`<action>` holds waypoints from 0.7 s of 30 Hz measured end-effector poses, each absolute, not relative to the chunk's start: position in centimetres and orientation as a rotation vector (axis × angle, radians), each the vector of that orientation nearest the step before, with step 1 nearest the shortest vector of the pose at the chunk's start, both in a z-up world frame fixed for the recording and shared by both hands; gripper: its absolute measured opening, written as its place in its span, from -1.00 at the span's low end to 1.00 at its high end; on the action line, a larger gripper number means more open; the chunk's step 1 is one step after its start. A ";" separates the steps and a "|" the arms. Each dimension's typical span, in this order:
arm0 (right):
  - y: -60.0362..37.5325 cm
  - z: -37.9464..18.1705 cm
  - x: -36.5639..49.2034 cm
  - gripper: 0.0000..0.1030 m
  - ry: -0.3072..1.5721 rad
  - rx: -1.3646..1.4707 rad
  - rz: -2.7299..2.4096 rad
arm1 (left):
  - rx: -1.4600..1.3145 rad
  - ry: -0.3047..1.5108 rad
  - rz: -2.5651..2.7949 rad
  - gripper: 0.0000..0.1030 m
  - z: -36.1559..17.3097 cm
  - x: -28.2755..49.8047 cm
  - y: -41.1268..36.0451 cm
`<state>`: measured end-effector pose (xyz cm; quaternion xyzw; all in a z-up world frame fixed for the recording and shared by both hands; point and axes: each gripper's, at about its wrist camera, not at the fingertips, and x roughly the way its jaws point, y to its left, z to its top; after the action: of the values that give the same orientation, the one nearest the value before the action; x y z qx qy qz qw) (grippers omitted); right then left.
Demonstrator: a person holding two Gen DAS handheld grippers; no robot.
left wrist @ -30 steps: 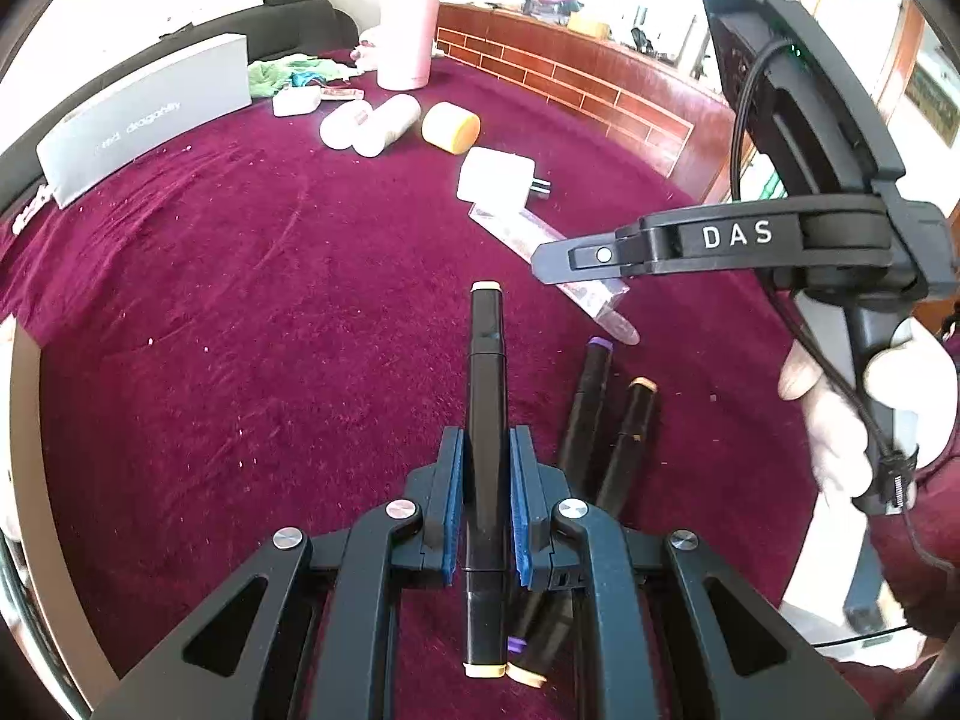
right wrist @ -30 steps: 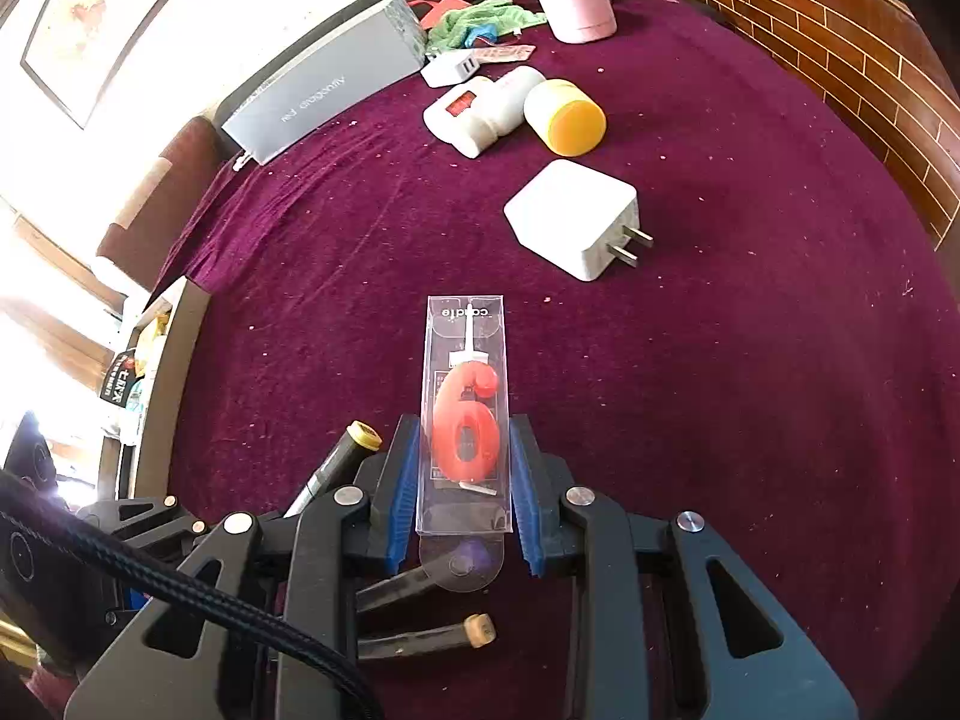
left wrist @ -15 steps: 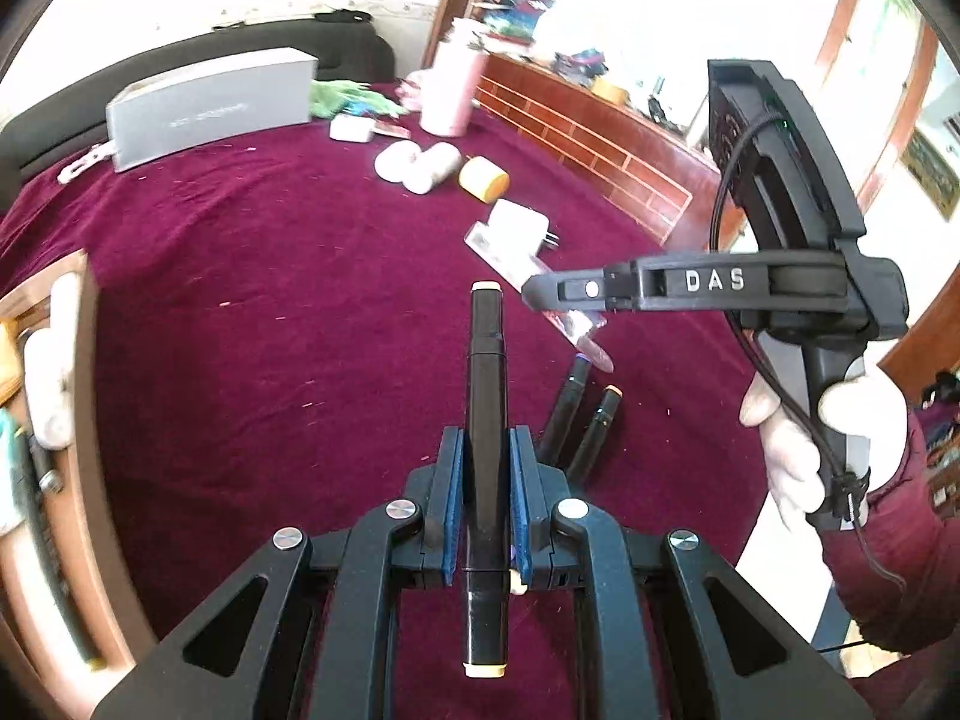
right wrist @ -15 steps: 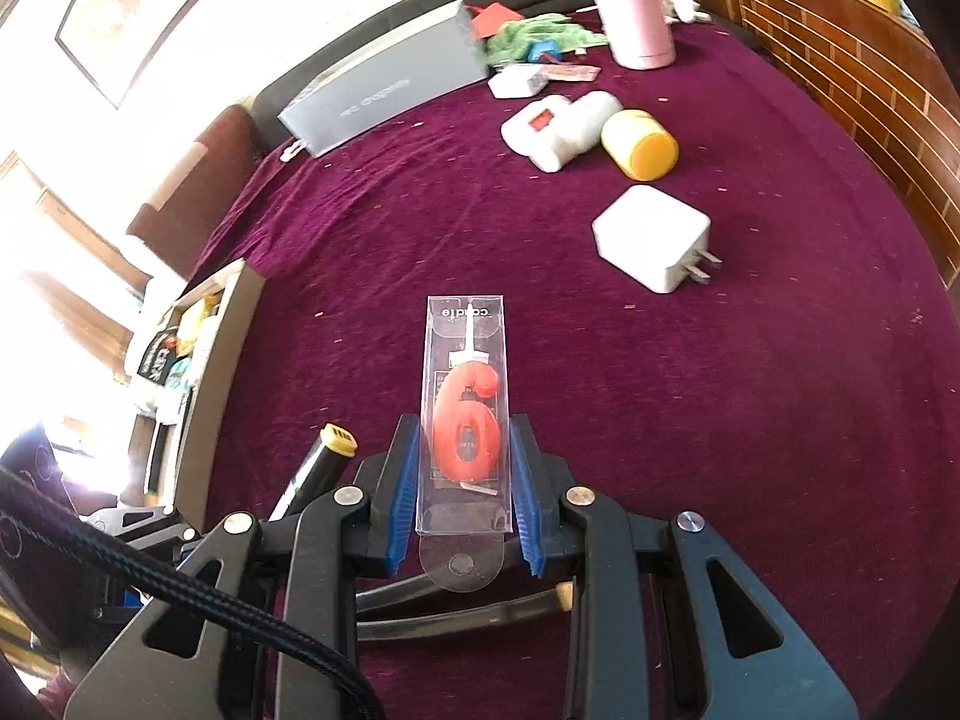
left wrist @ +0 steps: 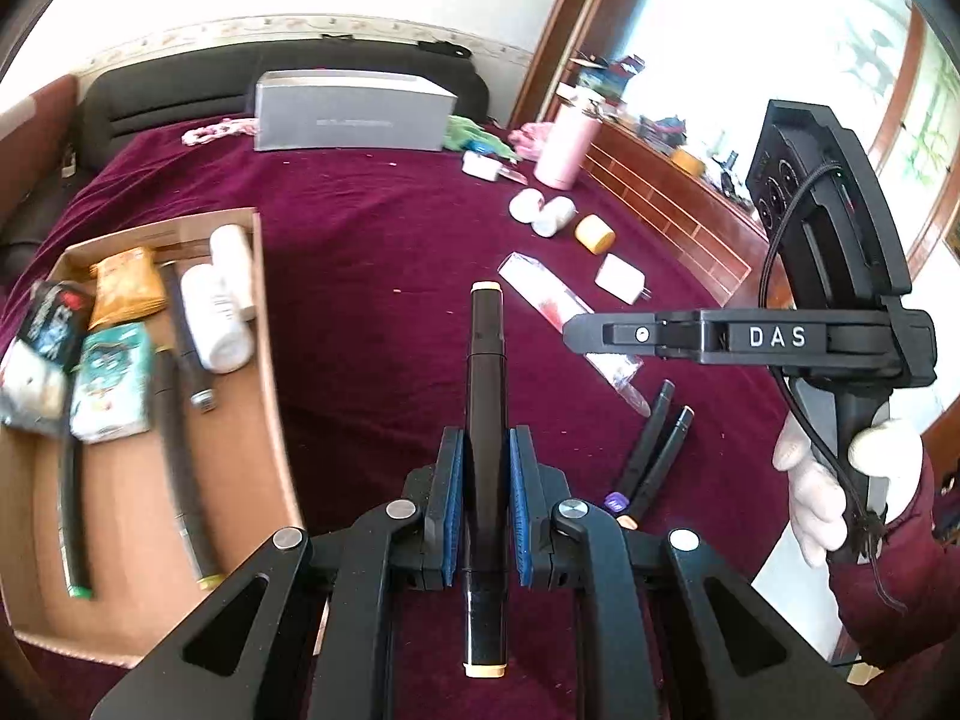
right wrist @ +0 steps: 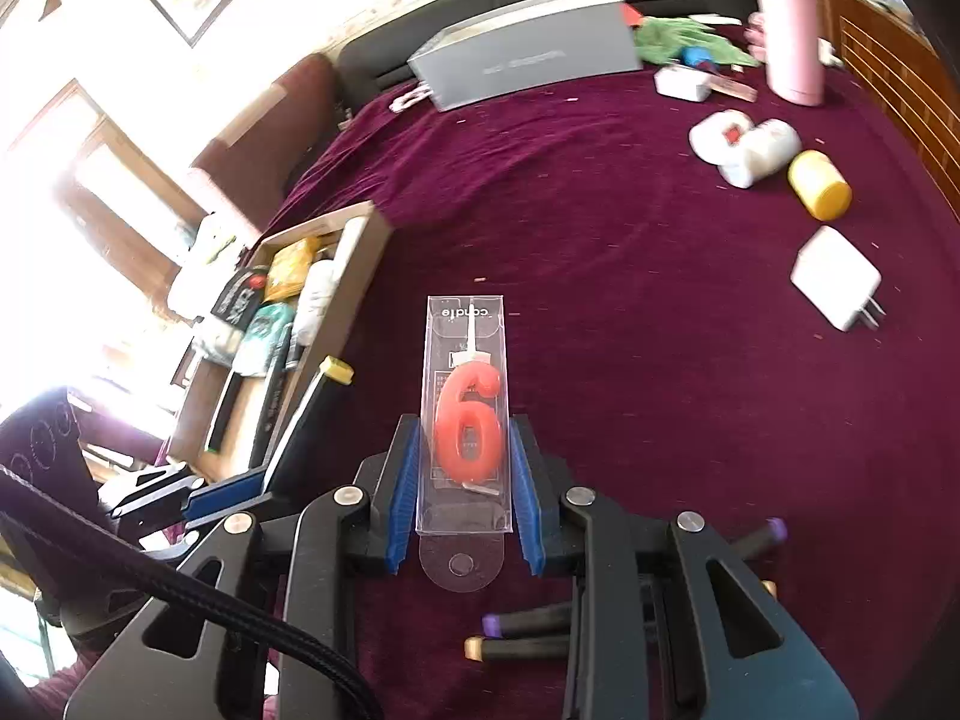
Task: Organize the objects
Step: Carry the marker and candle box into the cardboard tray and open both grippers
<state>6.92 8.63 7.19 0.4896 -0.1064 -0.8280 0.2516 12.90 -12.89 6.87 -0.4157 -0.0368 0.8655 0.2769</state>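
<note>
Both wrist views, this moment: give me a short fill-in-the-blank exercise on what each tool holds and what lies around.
1. The left tool grips a black ____.
2. The clear case in the right tool holds a candle shaped like the number ____.
3. The cardboard box sits on a ____ cloth.

Missing words: marker; 6; maroon

Open cloth [left wrist: 372,276]: twelve o'clock, clear.
Box [left wrist: 264,324]: nine o'clock, wall blocks.
Charger [right wrist: 837,285], bottles [right wrist: 759,150]: two o'clock, clutter.

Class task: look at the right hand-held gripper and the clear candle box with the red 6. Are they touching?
Touching. The right wrist view shows the right hand-held gripper's blue pads pressed against both sides of the candle box.
</note>
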 end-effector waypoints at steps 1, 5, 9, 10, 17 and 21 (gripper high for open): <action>7.9 7.3 7.0 -0.49 -0.279 1.331 -2.243 | -1.113 -0.109 2.334 -0.77 6.9 13.0 -13.4; 5.5 7.6 7.3 -0.49 -0.245 1.327 -2.211 | -1.100 -0.153 2.371 -0.77 7.1 13.1 -15.7; 3.0 7.8 7.3 -0.49 -0.224 1.333 -2.166 | -1.096 -0.195 2.420 -0.77 7.3 13.0 -18.4; 2.3 7.7 7.3 -0.49 -0.226 1.337 -2.160 | -1.100 -0.207 2.436 -0.77 7.2 13.0 -19.2; -3.1 7.0 6.9 -0.49 -0.187 1.358 -2.079 | -1.168 -0.287 2.527 -0.77 6.2 11.8 -24.4; -5.9 6.4 6.6 -0.49 -0.153 1.376 -2.047 | -1.217 -0.315 2.563 -0.77 5.0 10.9 -26.6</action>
<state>6.60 -5.92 6.35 0.5257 -0.0586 -0.7824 0.3288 10.88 -26.63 5.03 -0.4218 -0.1092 0.8887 0.1428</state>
